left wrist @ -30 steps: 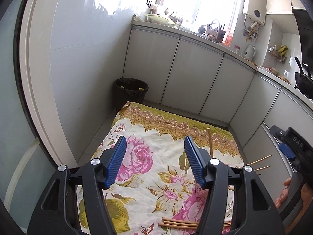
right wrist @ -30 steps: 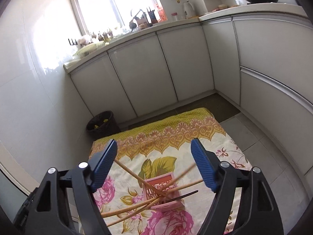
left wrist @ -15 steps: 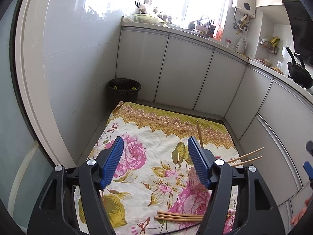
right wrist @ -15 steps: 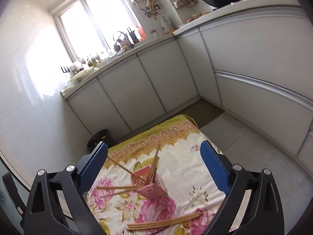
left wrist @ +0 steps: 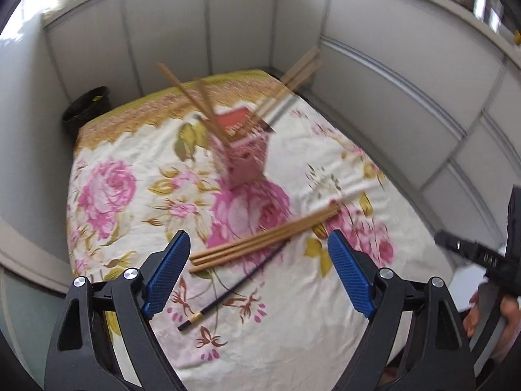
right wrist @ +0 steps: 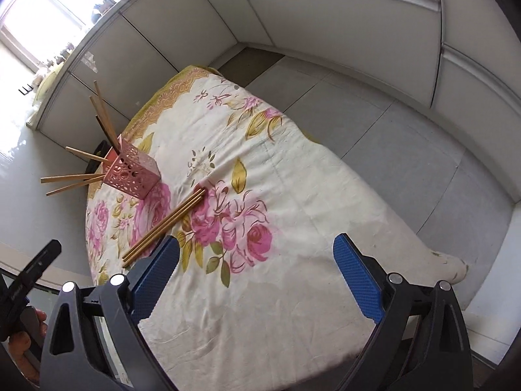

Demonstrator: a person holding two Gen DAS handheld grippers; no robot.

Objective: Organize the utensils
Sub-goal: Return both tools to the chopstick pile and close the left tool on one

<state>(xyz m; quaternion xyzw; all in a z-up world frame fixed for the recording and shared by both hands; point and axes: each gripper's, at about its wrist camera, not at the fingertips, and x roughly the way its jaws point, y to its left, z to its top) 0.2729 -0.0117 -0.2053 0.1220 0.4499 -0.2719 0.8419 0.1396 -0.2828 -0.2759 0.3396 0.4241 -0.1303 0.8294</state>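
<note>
Left claw (left wrist: pixel 259 273) spread wide, jaws just opening, nothing gripped; loose wooden chopsticks (left wrist: pixel 263 239) and a black chopstick (left wrist: pixel 234 293) lie on the floral cloth (left wrist: pixel 293 325) between and just ahead of its pads. Right claw (right wrist: pixel 255 278) released, jaws just widened, only cloth under it. Farther on, the pink perforated holder (left wrist: pixel 242 154) stands on the cloth with chopsticks sticking out. Black bin (left wrist: pixel 86 106) beyond by cabinets.
</note>
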